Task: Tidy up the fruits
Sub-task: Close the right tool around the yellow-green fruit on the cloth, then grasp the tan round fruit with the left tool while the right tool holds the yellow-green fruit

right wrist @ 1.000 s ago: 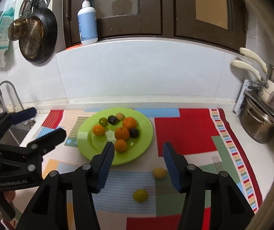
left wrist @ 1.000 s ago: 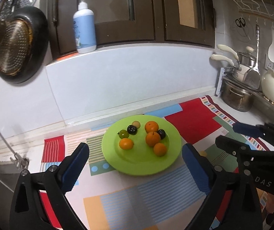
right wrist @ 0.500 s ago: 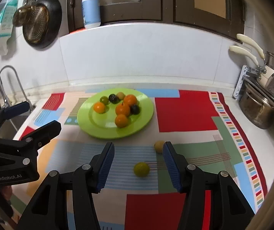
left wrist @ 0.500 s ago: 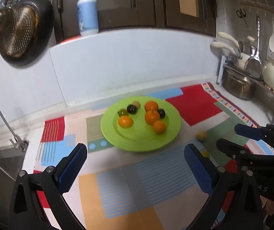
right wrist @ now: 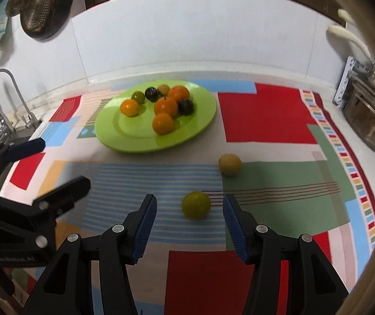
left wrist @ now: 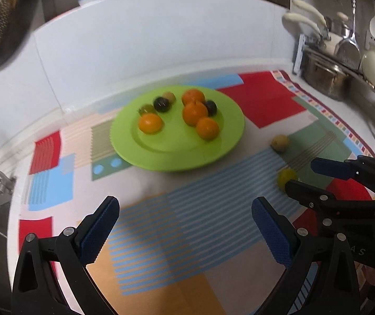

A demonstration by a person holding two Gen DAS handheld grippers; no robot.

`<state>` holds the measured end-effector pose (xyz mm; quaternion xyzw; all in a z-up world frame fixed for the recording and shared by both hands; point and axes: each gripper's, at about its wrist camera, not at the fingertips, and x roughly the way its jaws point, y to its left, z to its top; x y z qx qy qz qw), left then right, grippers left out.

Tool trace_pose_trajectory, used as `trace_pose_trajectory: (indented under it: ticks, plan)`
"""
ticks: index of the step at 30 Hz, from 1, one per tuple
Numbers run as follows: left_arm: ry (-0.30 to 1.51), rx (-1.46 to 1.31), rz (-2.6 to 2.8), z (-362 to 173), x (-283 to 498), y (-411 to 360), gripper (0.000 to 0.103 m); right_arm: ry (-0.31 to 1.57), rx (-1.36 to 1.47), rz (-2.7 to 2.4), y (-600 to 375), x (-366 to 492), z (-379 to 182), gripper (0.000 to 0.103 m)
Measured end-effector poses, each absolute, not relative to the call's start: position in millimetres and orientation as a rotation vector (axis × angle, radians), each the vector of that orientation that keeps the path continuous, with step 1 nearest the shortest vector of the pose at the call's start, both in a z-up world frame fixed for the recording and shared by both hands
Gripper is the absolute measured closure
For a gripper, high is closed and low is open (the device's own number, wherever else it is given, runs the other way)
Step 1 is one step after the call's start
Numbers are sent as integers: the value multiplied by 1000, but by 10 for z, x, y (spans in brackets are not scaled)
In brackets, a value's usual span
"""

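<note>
A lime-green plate (left wrist: 177,155) (right wrist: 135,136) on the patterned mat holds several oranges (right wrist: 165,106), two dark plums (right wrist: 186,106) and two small greenish fruits. Two fruits lie loose on the mat: a yellow-green one (right wrist: 196,205) (left wrist: 287,177) and a tan one (right wrist: 230,164) (left wrist: 279,143). My right gripper (right wrist: 188,200) (left wrist: 305,176) is open, its blue pads either side of the yellow-green fruit without touching it. My left gripper (left wrist: 184,204) (right wrist: 61,162) hangs open over the striped part of the mat, nearer than the plate, with nothing between its fingers.
The colourful mat (right wrist: 266,113) covers most of the counter. A sink tap (right wrist: 3,99) stands at the left edge. Steel pots on a rack (left wrist: 329,78) crowd the right end. A pan (right wrist: 40,10) hangs on the white wall behind.
Both grippers have sunk toward the counter and tipped further down. The yellow-green fruit, earlier ahead of the right fingers, now lies between their tips. No fruit has moved.
</note>
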<state>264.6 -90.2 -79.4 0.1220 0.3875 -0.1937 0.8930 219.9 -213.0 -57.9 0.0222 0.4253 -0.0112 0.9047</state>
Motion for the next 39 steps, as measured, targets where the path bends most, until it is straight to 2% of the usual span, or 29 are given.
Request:
trace_pose_trajectory:
  ticks: [9,16,29,39]
  plan:
    - [856,269,-408,-956,2793,-1003,4,938,67,-9,-2197,2359,-802,65]
    - [865,283,-410,-997,2849,-1045,6,956,50,-6,-2203,2440,-885,71]
    - [806,329,-501,-863,2841,-1305,8,928,87,-38,-2336,2356,-791,72]
    - [754,353,-723,-738,2883,-1824,19,874,150,-171,-2704,2102,-541,72]
